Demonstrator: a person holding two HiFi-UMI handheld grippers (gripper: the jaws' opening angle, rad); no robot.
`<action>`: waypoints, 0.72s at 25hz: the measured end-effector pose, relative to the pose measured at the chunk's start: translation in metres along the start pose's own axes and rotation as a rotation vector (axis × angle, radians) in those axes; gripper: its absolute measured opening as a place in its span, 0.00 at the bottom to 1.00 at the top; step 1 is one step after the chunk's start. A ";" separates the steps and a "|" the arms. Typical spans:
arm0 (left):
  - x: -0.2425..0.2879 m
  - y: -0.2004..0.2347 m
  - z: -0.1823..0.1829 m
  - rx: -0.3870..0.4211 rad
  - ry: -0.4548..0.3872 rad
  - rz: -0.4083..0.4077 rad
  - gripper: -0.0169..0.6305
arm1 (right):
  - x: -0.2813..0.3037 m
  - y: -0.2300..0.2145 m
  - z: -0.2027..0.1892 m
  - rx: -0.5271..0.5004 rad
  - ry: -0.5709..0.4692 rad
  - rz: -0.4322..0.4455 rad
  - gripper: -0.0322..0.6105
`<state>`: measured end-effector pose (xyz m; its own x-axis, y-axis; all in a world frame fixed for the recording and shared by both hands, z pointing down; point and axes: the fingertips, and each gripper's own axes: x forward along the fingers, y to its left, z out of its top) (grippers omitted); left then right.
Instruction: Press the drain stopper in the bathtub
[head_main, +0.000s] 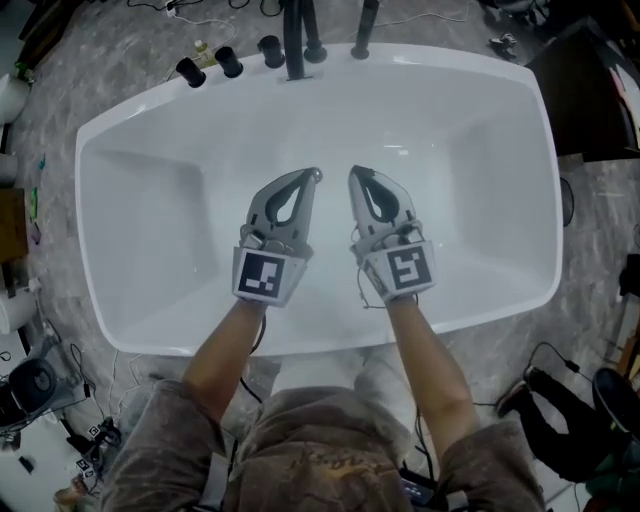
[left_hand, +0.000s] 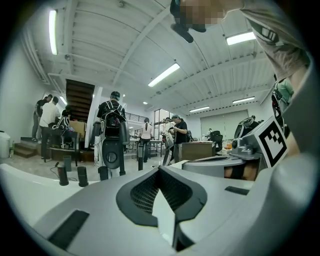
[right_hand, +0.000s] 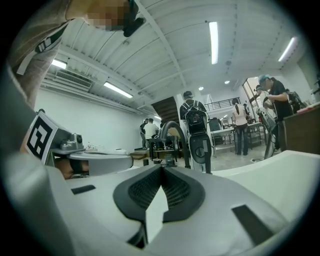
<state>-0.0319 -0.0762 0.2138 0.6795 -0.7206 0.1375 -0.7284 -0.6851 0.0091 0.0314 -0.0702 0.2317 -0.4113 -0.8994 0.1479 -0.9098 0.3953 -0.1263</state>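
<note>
A white bathtub (head_main: 112, 128) fills the head view. Both grippers hang over its middle, side by side and pointing toward the far rim. My left gripper (head_main: 312, 177) is shut, and a small shiny metal piece, apparently the drain stopper (head_main: 318, 175), shows right at its tip; the remainder is hidden. My right gripper (head_main: 354, 172) is shut too, a short gap to the right, holding nothing. In the left gripper view the jaws of the left gripper (left_hand: 160, 170) meet at the tip. The right gripper view shows the right gripper (right_hand: 161, 169) the same way.
A black faucet (head_main: 293, 40) and several black knobs (head_main: 228, 62) stand on the tub's far rim. The faucet (right_hand: 172, 131) also shows in the right gripper view. Cables and dark gear lie on the floor around the tub. People stand in the room beyond.
</note>
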 end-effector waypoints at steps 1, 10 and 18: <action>0.003 0.001 -0.008 0.004 0.001 0.000 0.03 | 0.003 -0.004 -0.006 0.001 -0.008 -0.002 0.04; 0.028 0.013 -0.072 0.001 0.003 0.031 0.03 | 0.025 -0.028 -0.065 -0.017 -0.033 0.034 0.04; 0.046 0.022 -0.122 0.010 -0.004 0.050 0.03 | 0.046 -0.037 -0.111 -0.001 -0.042 0.042 0.04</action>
<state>-0.0277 -0.1114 0.3411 0.6430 -0.7541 0.1333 -0.7602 -0.6496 -0.0077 0.0403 -0.1051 0.3521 -0.4467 -0.8889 0.1014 -0.8917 0.4332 -0.1309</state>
